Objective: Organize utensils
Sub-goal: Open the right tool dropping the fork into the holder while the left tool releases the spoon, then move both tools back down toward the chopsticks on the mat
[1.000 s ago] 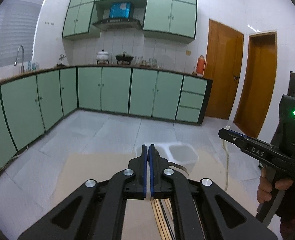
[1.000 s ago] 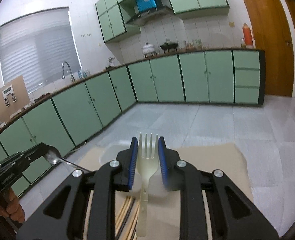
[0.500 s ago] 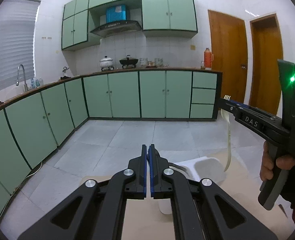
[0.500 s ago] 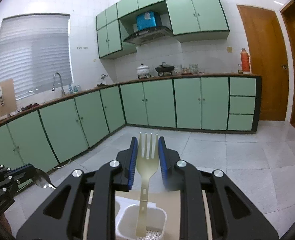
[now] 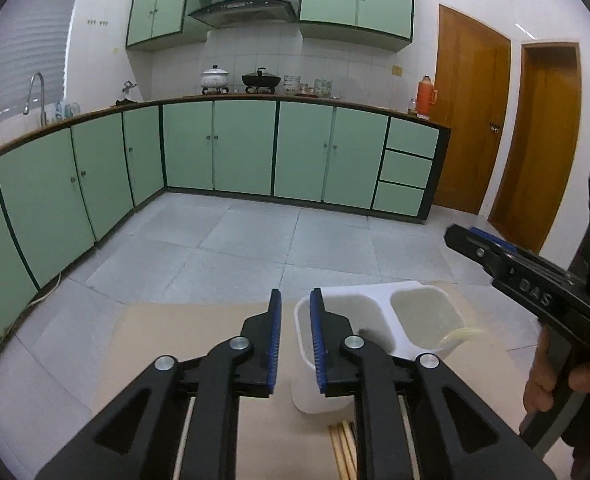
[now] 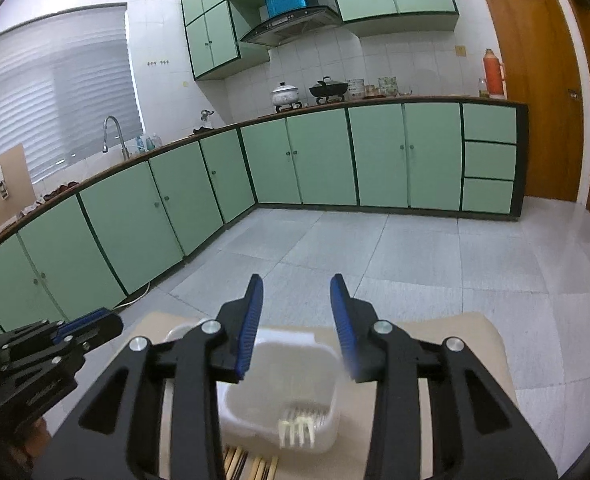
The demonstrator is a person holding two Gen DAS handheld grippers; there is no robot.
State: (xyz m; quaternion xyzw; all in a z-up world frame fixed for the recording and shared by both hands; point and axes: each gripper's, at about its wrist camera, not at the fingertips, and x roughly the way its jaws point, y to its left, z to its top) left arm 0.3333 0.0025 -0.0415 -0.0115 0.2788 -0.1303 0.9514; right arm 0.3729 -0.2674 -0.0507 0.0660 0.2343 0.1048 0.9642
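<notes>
the right gripper [image 6: 297,324] has let go: half a sec ago its blue pads were clamped on the pale cream plastic fork [image 6: 297,432], now the jaws stand wide apart w/ nothing between them, and the fork sits tines-up in the white plastic two-compartment utensil holder [image 6: 283,412], leaning at the near wall of the right-hand compartment; in the left view its pale head [image 5: 461,335] pokes over that compartment's rim; fork looks blurred, so prob only just dropped; the left gripper [image 5: 295,340] has opened too; its pads were pressed together before, now a narrow gap shows w/ nothing in it, and the spoon it carried a sec ago isn't visible anywhere; can't tell if it went into the left compartment; judgement: fork step done, spoon likely done, thin wooden chopsticks [image 6: 251,466] on the beige tabletop mat [image 5: 183,340] just in front of the holder look like what's left; pose: both grippers hover above the holder [image 5: 379,320], tilted fwd and down, right one over the right compartment, left one over the left compartment's near edge; person's right hand [image 5: 563,384] wraps the handle at frame edge.
</notes>
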